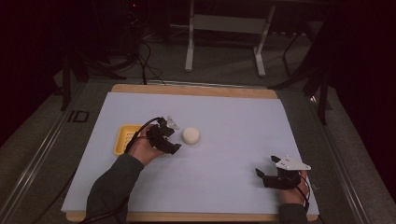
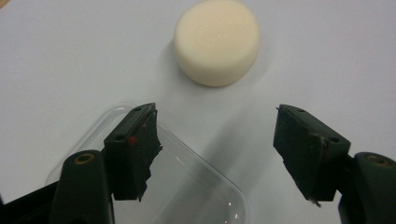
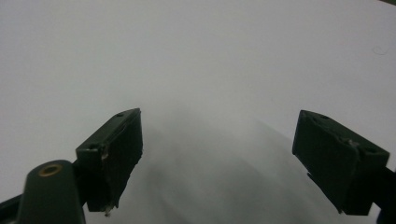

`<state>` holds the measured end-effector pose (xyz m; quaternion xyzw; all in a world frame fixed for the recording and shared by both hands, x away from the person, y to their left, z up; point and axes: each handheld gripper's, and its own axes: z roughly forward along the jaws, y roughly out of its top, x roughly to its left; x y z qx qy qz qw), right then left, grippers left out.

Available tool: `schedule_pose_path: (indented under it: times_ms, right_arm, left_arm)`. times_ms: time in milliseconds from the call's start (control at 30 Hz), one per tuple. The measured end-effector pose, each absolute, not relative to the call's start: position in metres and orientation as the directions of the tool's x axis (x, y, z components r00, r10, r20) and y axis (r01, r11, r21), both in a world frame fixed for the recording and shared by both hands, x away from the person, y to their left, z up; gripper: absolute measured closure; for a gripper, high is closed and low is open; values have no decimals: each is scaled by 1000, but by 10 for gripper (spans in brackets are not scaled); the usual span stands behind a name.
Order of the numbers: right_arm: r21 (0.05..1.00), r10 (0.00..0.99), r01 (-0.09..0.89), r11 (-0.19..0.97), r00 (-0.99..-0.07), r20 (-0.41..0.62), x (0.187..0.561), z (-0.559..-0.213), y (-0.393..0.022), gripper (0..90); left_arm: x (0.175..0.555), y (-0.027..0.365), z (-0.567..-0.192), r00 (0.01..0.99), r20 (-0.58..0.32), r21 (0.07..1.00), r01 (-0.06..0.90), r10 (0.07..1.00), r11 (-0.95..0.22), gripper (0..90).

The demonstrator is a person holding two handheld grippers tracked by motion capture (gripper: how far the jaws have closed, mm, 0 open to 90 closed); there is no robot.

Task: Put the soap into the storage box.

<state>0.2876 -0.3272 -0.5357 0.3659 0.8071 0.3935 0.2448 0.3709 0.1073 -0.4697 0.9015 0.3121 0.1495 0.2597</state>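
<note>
Pale mat (image 1: 224,154), yellow tray (image 1: 125,138) behind left claw (image 1: 173,135), white puck (image 1: 191,135) beside

Lying on the desk (image 1: 233,154): puck (image 1: 191,135) right of the tray (image 1: 125,138), lid (image 2: 187,186) just before the puck.

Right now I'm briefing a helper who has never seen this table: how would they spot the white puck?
On the pale mat, look right of the yellow tray. The puck lies just beyond the left gripper: a short, round, cream-white disc, unlike the clear lid.
</note>
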Motion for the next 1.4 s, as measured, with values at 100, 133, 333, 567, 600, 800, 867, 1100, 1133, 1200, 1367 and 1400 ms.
schedule_pose_path:
  times_ms: [100, 133, 333, 567, 600, 800, 867, 1100, 1133, 1200, 1367, 1400]
  right_arm:
    - [814, 783, 398, 423, -612, -108, 288, -536, -327, 161]
    - [814, 783, 398, 423, -612, -107, 288, -536, -327, 160]
    - [814, 782, 396, 424, -613, -109, 288, -536, -327, 161]
    - [814, 782, 396, 424, -614, -109, 288, -536, -327, 161]
    - [814, 782, 396, 424, -614, -109, 288, -536, -327, 161]
    - [814, 782, 396, 424, -614, -109, 288, -536, -327, 161]
    - [814, 782, 396, 425, -614, -110, 288, -536, -327, 161]
    - [814, 781, 396, 426, -615, -110, 288, -536, -327, 161]
    - [813, 781, 397, 426, -615, -109, 288, -536, -327, 161]
    - [812, 780, 396, 428, -616, -110, 288, -536, -327, 161]
    - [812, 781, 397, 427, -615, -110, 288, -536, -327, 161]
    - [812, 781, 397, 427, -615, -110, 288, -536, -327, 161]
  left_arm:
    - [373, 106, -470, 761, 108, 553, 489, 640, -675, 301]
    - [374, 106, -470, 762, 104, 551, 491, 639, -675, 300]
    - [378, 104, -473, 765, 101, 532, 498, 636, -685, 297]
    - [381, 102, -473, 759, 109, 521, 506, 642, -687, 275]
    - [382, 101, -473, 761, 110, 520, 504, 639, -690, 273]
    - [385, 98, -473, 768, 107, 507, 503, 631, -700, 254]
    - [387, 97, -473, 768, 100, 506, 508, 632, -697, 243]
    - [390, 94, -472, 770, 93, 505, 510, 632, -696, 235]
    - [391, 94, -472, 771, 93, 500, 511, 630, -699, 235]
    - [391, 92, -473, 772, 92, 499, 511, 629, -700, 235]
    - [395, 89, -474, 777, 82, 492, 513, 624, -703, 235]
    - [396, 89, -474, 777, 79, 491, 514, 624, -703, 234]
